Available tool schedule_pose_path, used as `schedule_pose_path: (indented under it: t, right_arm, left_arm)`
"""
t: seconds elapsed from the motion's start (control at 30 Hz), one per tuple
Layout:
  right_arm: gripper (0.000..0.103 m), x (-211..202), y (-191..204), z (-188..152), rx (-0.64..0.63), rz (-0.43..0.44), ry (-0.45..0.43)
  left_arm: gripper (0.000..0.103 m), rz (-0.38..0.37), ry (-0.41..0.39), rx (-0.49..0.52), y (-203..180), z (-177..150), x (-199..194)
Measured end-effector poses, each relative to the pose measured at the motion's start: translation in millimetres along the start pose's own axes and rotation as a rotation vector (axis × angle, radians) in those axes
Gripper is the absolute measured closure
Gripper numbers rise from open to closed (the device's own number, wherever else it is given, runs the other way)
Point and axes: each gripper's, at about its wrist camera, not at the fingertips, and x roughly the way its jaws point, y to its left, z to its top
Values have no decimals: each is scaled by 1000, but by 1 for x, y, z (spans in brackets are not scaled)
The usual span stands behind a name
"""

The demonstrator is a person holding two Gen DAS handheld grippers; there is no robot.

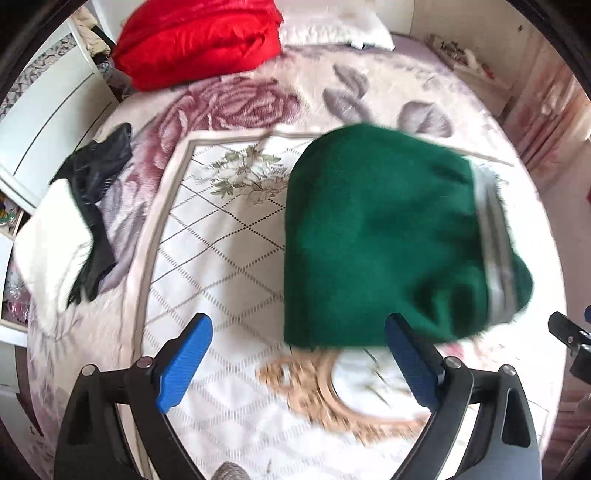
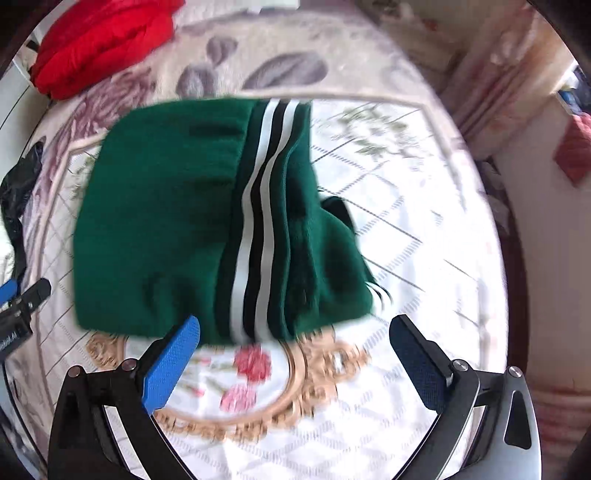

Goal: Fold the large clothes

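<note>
A dark green garment (image 1: 380,236) with white and black stripes lies folded into a compact bundle on the white patterned sheet (image 1: 221,258) of the bed. In the right wrist view the green garment (image 2: 192,221) shows its stripes (image 2: 255,221) running down its middle. My left gripper (image 1: 299,332) hangs above the sheet, open, its blue pads (image 1: 184,365) wide apart and empty, the bundle's near edge just beyond them. My right gripper (image 2: 295,332) is likewise open and empty above the bundle's near edge. Both views are motion-blurred.
A folded red quilt (image 1: 199,40) and a white pillow (image 1: 336,27) sit at the bed's far end. Black (image 1: 96,173) and cream (image 1: 51,251) clothes lie at the left edge by white furniture (image 1: 48,110). A pink curtain (image 2: 498,74) hangs to the right. The floral blanket (image 1: 236,103) covers the bed.
</note>
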Motion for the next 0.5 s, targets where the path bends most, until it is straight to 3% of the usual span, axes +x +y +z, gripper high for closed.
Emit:
schedule_pose_path:
  t: [0.17,0.3,0.5]
  right_arm:
    - [0,-123,15,-40,30,-50,-114]
    - [0,-222,-1,-95,36,-101,-213]
    - [0,-371,-27,-176,48,-102,-323]
  left_arm:
    - [8,-38,-67,12,-10,-19,-121]
    - [8,-46,-129,-4,-8,-37,-214]
    - [8,-50,-200,-7,-4,-70,-324]
